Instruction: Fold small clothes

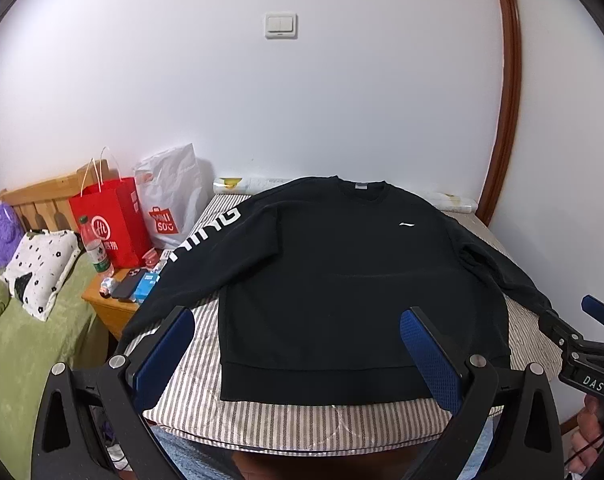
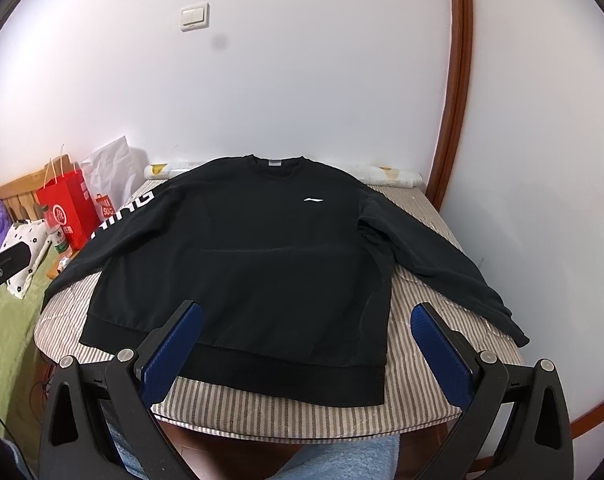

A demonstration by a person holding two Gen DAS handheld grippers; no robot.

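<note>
Striped table (image 2: 414,384) bears flat black sweatshirt (image 2: 245,256), collar pointing wallward.

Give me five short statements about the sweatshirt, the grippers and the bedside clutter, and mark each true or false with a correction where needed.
1. The black sweatshirt lies flat, front up, on the striped cushion. True.
2. The left gripper is clamped on the hem. False: its jaws are wide apart and hold nothing.
3. White lettering runs down one sleeve. True.
4. The right gripper is shut on a cuff. False: it is open, above the hem, gripping nothing.
5. The red paper bag sits on the sweatshirt. False: it stands off to the side, on the wooden nightstand beside the white plastic bag.
</note>
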